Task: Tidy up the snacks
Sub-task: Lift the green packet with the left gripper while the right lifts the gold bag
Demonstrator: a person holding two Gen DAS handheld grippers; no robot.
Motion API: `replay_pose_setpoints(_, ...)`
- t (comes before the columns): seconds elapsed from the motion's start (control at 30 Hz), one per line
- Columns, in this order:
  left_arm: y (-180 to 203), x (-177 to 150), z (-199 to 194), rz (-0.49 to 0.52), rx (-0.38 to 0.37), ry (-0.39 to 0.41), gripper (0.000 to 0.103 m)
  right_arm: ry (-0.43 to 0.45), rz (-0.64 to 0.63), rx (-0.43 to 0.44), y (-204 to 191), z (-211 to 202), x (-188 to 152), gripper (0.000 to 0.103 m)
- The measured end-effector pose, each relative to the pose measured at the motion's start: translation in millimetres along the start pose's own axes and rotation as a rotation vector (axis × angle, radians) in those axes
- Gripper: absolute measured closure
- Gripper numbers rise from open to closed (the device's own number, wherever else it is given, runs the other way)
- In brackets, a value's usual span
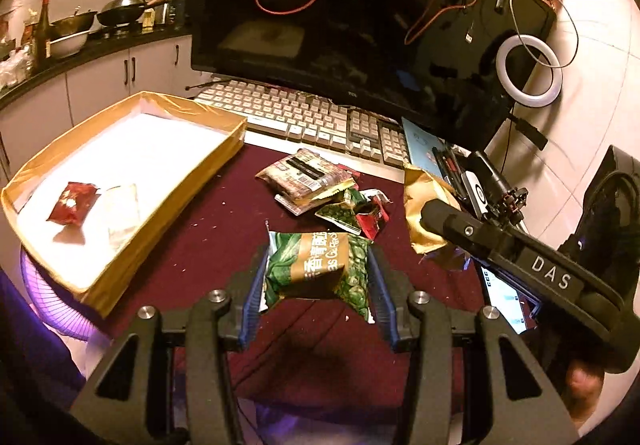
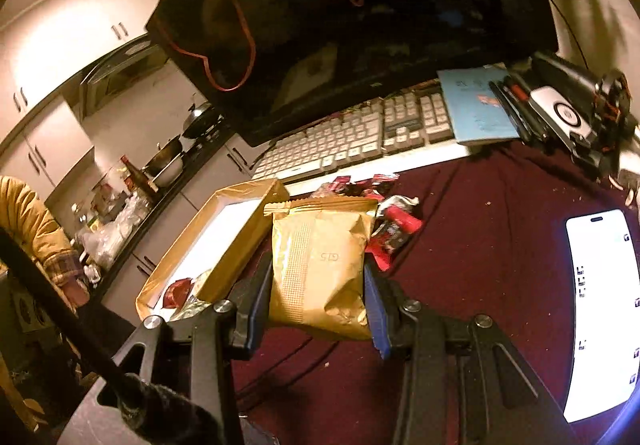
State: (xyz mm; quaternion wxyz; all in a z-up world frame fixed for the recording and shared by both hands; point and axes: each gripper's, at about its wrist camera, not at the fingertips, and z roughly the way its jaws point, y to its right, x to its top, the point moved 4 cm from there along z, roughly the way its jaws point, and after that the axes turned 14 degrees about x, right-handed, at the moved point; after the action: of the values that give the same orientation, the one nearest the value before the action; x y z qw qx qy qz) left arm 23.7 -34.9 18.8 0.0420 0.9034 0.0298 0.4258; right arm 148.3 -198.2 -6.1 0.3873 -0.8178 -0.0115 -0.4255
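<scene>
Two packets in the gold tray (image 1: pixel 224 117), green packet (image 1: pixel 320 269) pinched by left gripper (image 1: pixel 316 285), gold packet (image 2: pixel 320 269) clamped by right gripper (image 2: pixel 316 297), loose pile (image 1: pixel 320 189) still on cloth

A dark monitor (image 1: pixel 360 25) stands behind a pale keyboard (image 1: pixel 304 117). A lit phone (image 2: pixel 600 313) lies on the maroon-covered worktop (image 1: pixel 208 245). Woks (image 1: pixel 120 9) sit on the far kitchen counter.

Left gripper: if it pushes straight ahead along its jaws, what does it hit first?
Likely the loose snack pile on the maroon cloth, just beyond the green packet the left gripper holds; keyboard behind. Depth is uncertain.
</scene>
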Motion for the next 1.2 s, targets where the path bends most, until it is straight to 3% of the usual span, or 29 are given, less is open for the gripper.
replay_pose_setpoints(0.6,-4,-11,-19,-0.028,-0.008,0.009,0.055,-0.017,-0.009,0.033,-13,0,-6,0.061)
replay_pose_setpoints(1.2,-22,4,5,-0.06,-0.011,-0.031,0.055,-0.034,-0.033,0.075,-21,21,3,0.061)
